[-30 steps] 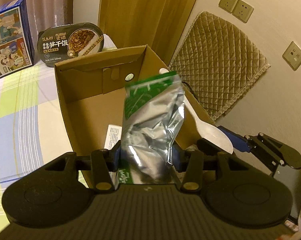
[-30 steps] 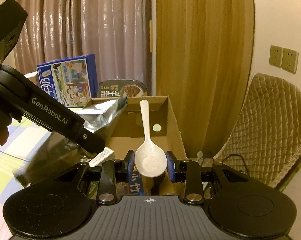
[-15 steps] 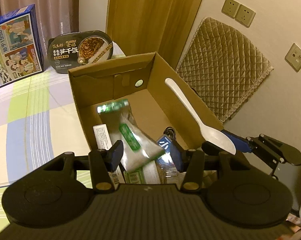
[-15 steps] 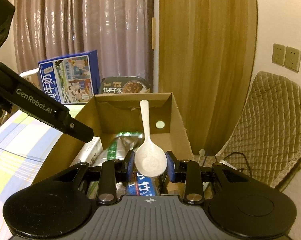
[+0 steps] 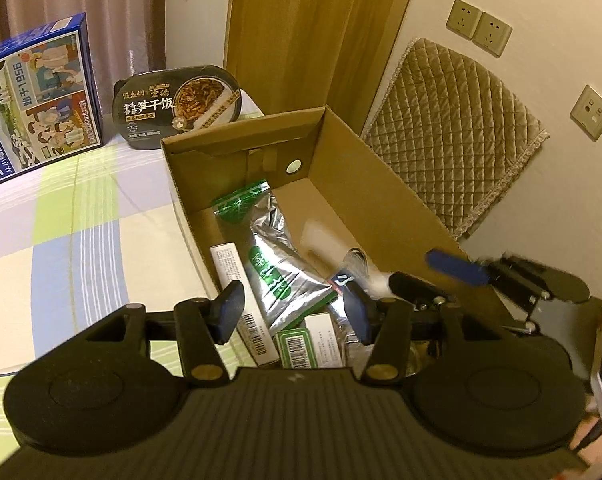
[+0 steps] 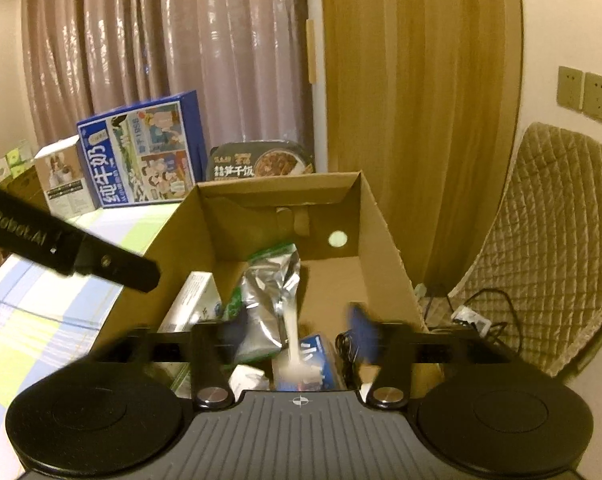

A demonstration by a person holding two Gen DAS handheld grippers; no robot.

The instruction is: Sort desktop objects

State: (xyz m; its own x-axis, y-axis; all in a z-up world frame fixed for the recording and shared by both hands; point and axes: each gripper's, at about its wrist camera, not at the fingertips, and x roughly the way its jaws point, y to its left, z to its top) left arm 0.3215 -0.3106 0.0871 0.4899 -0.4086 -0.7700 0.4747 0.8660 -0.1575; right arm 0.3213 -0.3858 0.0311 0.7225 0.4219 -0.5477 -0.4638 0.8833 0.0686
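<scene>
An open cardboard box stands on the table. A silver-and-green pouch lies inside it among other packets. My left gripper hovers over the box's near end; its jaws are opening and nothing is between them. My right gripper is over the same box, blurred, its jaws opening. The white spoon is a blur between the right fingers, free of the pads and dropping towards the box. One blue right fingertip shows over the box's right wall.
In the box lie a white carton, a green barcoded pack and a blue packet. Behind the box stand a blue milk carton and a dark ready-meal bowl. A quilted cushion and cables are to the right.
The left gripper let go of the pouch, which fell flat into the box. The right jaws have just spread and the spoon, held upright before, is slipping down.
</scene>
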